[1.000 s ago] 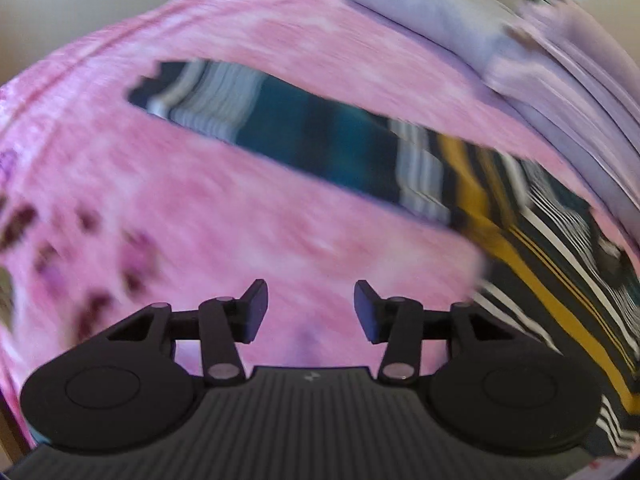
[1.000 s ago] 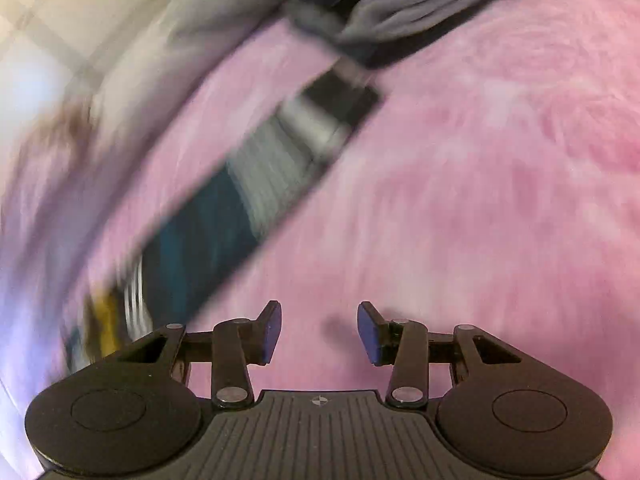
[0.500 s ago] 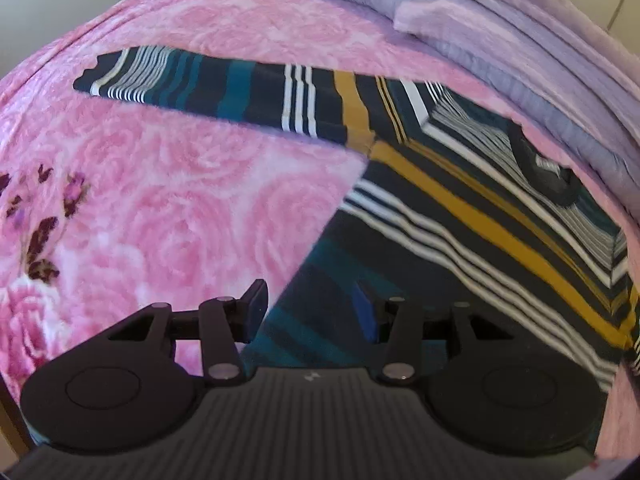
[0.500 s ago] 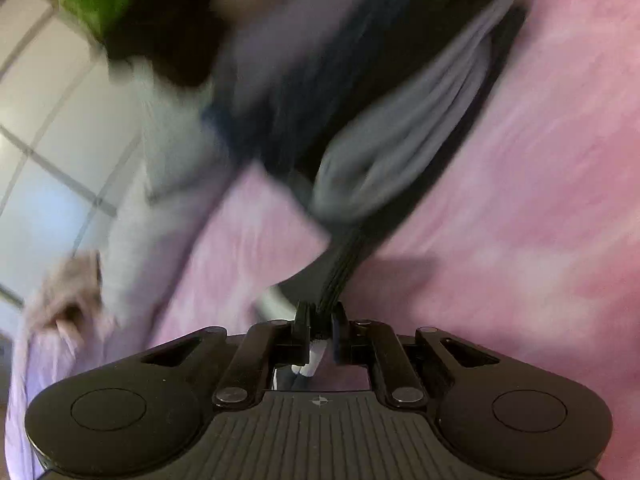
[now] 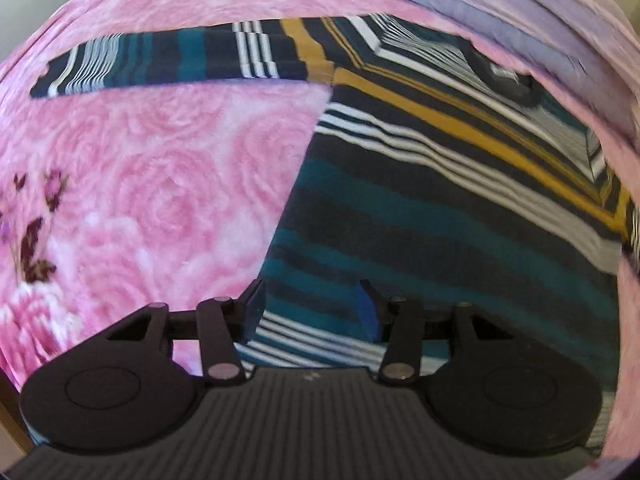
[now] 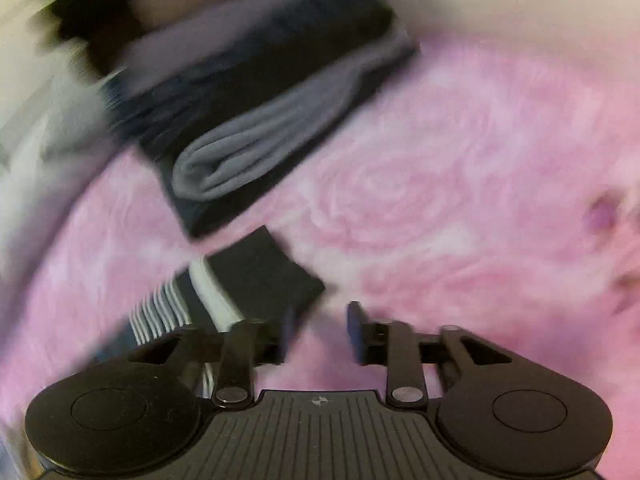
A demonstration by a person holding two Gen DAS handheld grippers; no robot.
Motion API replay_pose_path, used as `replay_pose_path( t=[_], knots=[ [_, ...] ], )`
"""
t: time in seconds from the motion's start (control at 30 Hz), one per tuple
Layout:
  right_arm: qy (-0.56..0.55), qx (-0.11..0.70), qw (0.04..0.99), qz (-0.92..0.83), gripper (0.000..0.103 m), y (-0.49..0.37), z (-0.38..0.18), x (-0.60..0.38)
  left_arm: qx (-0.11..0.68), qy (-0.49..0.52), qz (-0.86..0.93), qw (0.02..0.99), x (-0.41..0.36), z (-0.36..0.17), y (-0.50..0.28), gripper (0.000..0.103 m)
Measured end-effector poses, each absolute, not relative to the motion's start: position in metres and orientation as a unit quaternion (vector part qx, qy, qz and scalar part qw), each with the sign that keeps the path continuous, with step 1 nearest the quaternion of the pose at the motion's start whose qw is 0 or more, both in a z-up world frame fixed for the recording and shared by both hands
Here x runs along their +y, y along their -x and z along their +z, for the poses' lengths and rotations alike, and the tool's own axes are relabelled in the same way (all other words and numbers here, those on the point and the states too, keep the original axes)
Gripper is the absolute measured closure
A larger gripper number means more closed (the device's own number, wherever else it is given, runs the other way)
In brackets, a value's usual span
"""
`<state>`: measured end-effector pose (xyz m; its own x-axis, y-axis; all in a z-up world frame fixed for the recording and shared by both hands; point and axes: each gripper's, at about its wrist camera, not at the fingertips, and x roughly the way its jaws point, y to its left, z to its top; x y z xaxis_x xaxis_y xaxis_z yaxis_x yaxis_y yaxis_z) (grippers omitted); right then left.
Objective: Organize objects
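Note:
A striped sweater [image 5: 440,208] in dark navy, teal, white and mustard lies spread flat on the pink rose bedspread [image 5: 152,184], one sleeve [image 5: 180,60] stretched out to the left. My left gripper [image 5: 310,312] is open and empty just above the sweater's lower left edge. In the right wrist view the other sleeve's dark cuff [image 6: 260,276] lies on the bedspread [image 6: 460,200], just left of my right gripper [image 6: 320,332], which is open and empty.
A stack of folded dark and grey clothes [image 6: 256,120] sits on the bed beyond the cuff. Lilac pillows [image 5: 500,4] lie along the far side of the bed. The bed's left edge [image 5: 8,392] shows at lower left.
My right gripper was shut on the sleeve cuff half a second ago and has now opened, leaving the cuff on the bed. My left gripper has moved over the sweater body.

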<state>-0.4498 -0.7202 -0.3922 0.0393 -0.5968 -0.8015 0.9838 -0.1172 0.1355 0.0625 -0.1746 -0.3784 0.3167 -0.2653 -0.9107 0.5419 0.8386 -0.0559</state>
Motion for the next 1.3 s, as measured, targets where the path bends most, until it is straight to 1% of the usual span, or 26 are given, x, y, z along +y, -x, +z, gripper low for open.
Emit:
replay_pose_path(
  t=[0.13, 0.23, 0.3, 0.37, 0.43, 0.47, 0.57, 0.63, 0.7, 0.77, 0.83, 0.87, 0.9, 0.93, 0.97, 1.0, 1.03, 1.17, 1.3],
  knots=[
    [-0.307, 0.346, 0.774, -0.433, 0.073, 0.353, -0.377, -0.595, 0.505, -0.179, -0.32, 0.782, -0.184, -0.388, -0.043, 0.056],
    [-0.263, 0.397, 0.835, -0.276, 0.073, 0.286, -0.388, -0.497, 0.491, -0.204, -0.358, 0.768, -0.191, -0.398, -0.028, 0.054],
    [-0.227, 0.441, 0.836, -0.233, 0.073, 0.26, -0.405, -0.442, 0.494, -0.223, -0.367, 0.756, -0.188, -0.409, -0.021, 0.054],
    [-0.164, 0.495, 0.819, -0.238, 0.073, 0.251, -0.426, -0.392, 0.494, -0.252, -0.371, 0.745, -0.175, -0.42, -0.011, 0.054],
    [-0.113, 0.492, 0.824, -0.259, 0.072, 0.264, -0.429, -0.352, 0.482, -0.256, -0.384, 0.744, -0.154, -0.42, 0.002, 0.054],
    [-0.111, 0.501, 0.817, -0.263, 0.072, 0.273, -0.43, -0.339, 0.485, -0.258, -0.387, 0.741, -0.143, -0.419, 0.008, 0.054],
    [-0.156, 0.508, 0.796, -0.289, 0.072, 0.304, -0.424, -0.319, 0.504, -0.256, -0.386, 0.729, -0.114, -0.414, 0.02, 0.054],
    [-0.209, 0.544, 0.756, -0.297, 0.071, 0.315, -0.419, -0.317, 0.527, -0.271, -0.375, 0.712, -0.103, -0.409, 0.03, 0.054],
    [-0.251, 0.567, 0.724, -0.302, 0.071, 0.321, -0.404, -0.315, 0.543, -0.289, -0.363, 0.7, -0.092, -0.392, 0.039, 0.059],
    [-0.281, 0.562, 0.718, -0.3, 0.071, 0.326, -0.377, -0.309, 0.551, -0.283, -0.356, 0.699, -0.082, -0.362, 0.046, 0.059],
    [-0.297, 0.542, 0.728, -0.296, 0.065, 0.326, -0.339, -0.306, 0.55, -0.265, -0.361, 0.705, -0.074, -0.325, 0.051, 0.058],
    [-0.304, 0.532, 0.734, -0.293, 0.051, 0.326, -0.318, -0.305, 0.546, -0.261, -0.363, 0.709, -0.072, -0.307, 0.052, 0.056],
    [-0.309, 0.521, 0.742, -0.289, 0.034, 0.324, -0.298, -0.306, 0.539, -0.256, -0.366, 0.714, -0.073, -0.287, 0.054, 0.052],
    [-0.31, 0.508, 0.752, -0.284, 0.029, 0.321, -0.278, -0.306, 0.53, -0.253, -0.369, 0.72, -0.074, -0.269, 0.056, 0.05],
    [-0.306, 0.495, 0.765, -0.277, 0.025, 0.317, -0.258, -0.307, 0.52, -0.249, -0.372, 0.727, -0.076, -0.251, 0.059, 0.047],
    [-0.297, 0.486, 0.777, -0.27, 0.024, 0.313, -0.24, -0.309, 0.511, -0.245, -0.373, 0.735, -0.079, -0.233, 0.061, 0.042],
    [-0.284, 0.48, 0.786, -0.268, 0.024, 0.311, -0.222, -0.308, 0.502, -0.241, -0.371, 0.743, -0.08, -0.217, 0.064, 0.04],
    [-0.246, 0.452, 0.818, -0.259, 0.023, 0.311, -0.172, -0.311, 0.466, -0.215, -0.369, 0.775, -0.088, -0.167, 0.083, 0.035],
    [-0.242, 0.439, 0.828, -0.251, 0.022, 0.331, -0.149, -0.307, 0.452, -0.203, -0.364, 0.788, -0.091, -0.143, 0.114, 0.032]
  ],
)
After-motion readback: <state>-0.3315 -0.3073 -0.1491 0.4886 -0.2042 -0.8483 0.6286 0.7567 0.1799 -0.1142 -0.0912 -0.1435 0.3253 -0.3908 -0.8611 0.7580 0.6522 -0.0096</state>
